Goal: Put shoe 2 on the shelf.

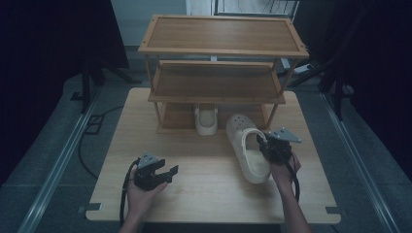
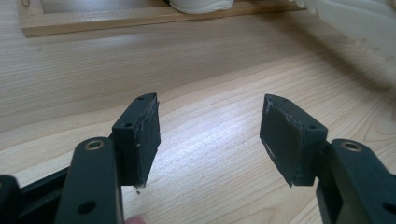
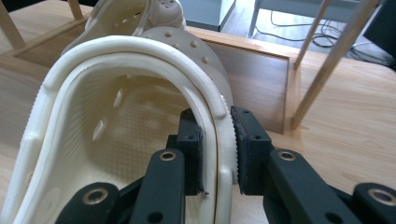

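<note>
A cream clog [image 1: 248, 148] lies on the wooden table [image 1: 204, 194] in front of a three-tier wooden shoe rack [image 1: 218, 73]. My right gripper [image 1: 272, 149] is shut on the clog's right side wall [image 3: 219, 140], one jaw inside the shoe and one outside. A second cream clog [image 1: 206, 120] stands on the rack's bottom shelf, heel toward me; its heel [image 2: 201, 4] shows in the left gripper view too. My left gripper [image 1: 167, 174] rests low over the table at the front left, open, with bare wood [image 2: 210, 135] between its jaws.
The rack's middle and top shelves [image 1: 221, 36] hold nothing. The rack's thin wooden legs [image 3: 327, 60] stand just right of the held clog. Dark stands and cables [image 1: 92, 126] sit on the floor around the table.
</note>
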### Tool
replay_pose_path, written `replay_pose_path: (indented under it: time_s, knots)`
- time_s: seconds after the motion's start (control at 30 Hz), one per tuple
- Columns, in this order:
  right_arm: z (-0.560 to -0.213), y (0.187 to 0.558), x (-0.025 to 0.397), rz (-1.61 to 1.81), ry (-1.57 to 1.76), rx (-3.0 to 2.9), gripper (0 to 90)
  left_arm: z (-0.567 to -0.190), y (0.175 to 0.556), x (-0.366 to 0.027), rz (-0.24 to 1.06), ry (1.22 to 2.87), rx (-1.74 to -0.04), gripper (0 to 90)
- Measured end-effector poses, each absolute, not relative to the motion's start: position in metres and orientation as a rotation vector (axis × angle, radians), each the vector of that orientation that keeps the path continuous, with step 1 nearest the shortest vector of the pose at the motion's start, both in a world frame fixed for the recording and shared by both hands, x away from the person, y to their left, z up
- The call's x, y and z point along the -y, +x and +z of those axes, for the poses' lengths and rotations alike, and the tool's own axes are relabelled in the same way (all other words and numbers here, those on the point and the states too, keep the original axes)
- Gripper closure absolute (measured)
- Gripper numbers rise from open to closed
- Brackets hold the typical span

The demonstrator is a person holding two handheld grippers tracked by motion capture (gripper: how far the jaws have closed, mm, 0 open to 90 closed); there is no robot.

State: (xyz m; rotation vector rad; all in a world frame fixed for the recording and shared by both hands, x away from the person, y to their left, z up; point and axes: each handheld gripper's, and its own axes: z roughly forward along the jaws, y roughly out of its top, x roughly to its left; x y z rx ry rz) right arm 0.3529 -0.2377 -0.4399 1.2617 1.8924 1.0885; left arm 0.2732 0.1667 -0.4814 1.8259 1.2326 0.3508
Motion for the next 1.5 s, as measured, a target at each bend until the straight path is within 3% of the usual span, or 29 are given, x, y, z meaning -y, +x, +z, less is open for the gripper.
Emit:
replay_pose_path:
  time_s: [1.2,1.27,1.37,1.5]
  knots:
    - [-0.479,0.445,0.168,0.969,1.352,-1.750,73.7,-0.475,0.271,-0.179,0.364,1.788,-1.242,38.7]
    - [-0.479,0.446,0.168,0.973,1.354,-1.743,71.5,-0.475,0.271,-0.179,0.365,1.789,-1.242,38.7]
    - [-0.480,0.444,0.169,0.971,1.342,-1.783,58.6,-0.474,0.271,-0.179,0.365,1.788,-1.242,38.7]
    - [-0.478,0.433,0.171,0.980,1.309,-1.791,51.3,-0.473,0.270,-0.178,0.370,1.789,-1.236,38.7]
